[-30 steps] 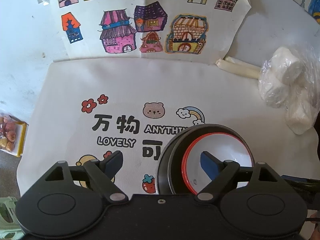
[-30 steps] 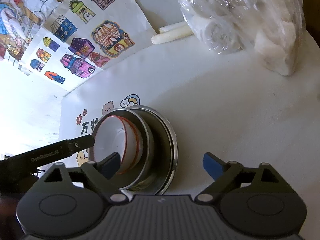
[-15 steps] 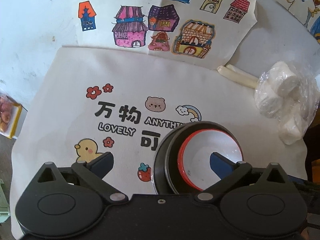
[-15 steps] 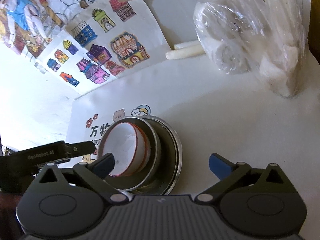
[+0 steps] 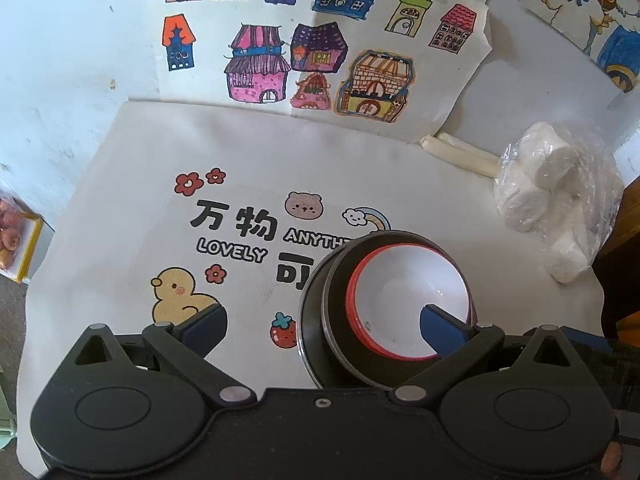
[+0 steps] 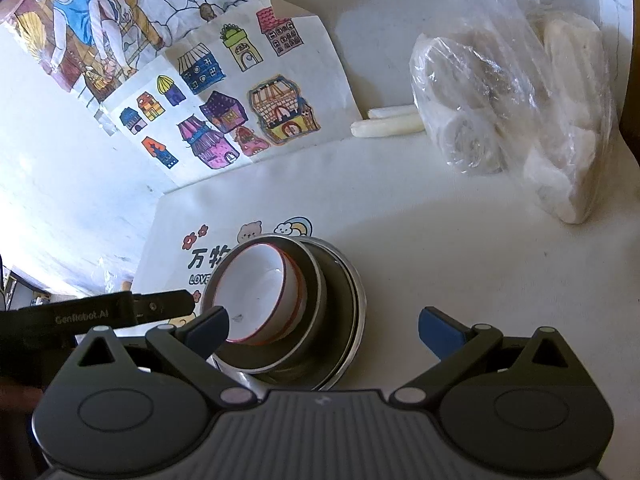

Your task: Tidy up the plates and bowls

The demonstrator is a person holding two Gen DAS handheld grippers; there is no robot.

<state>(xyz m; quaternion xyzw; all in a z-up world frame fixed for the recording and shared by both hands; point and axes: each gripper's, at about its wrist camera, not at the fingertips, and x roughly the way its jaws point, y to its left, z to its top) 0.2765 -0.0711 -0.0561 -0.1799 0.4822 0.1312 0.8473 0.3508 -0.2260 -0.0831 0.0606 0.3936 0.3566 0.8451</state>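
A white bowl with a red rim point(image 5: 404, 296) sits nested in a steel bowl point(image 5: 334, 320), which rests in a wider steel dish point(image 5: 309, 320) on a printed white cloth point(image 5: 200, 152). My left gripper point(image 5: 324, 328) is open above the stack's left side, its right finger over the white bowl and holding nothing. In the right wrist view the same white bowl point(image 6: 256, 288) and steel dish point(image 6: 354, 308) lie under my open right gripper point(image 6: 324, 330), its left finger over the bowl's rim. One finger point(image 6: 168, 304) of the left gripper reaches in from the left.
A clear bag of white rolls point(image 5: 552, 200) lies at the right, with two pale sticks point(image 5: 460, 152) beside it. Coloured house drawings point(image 5: 320, 40) cover the surface behind the cloth. A yellow snack box point(image 5: 16, 240) sits at the left edge.
Both grippers' jaws have spread wider and both views have drawn back a little from the nested stack, so more of the cloth shows. The stack itself has stayed put.
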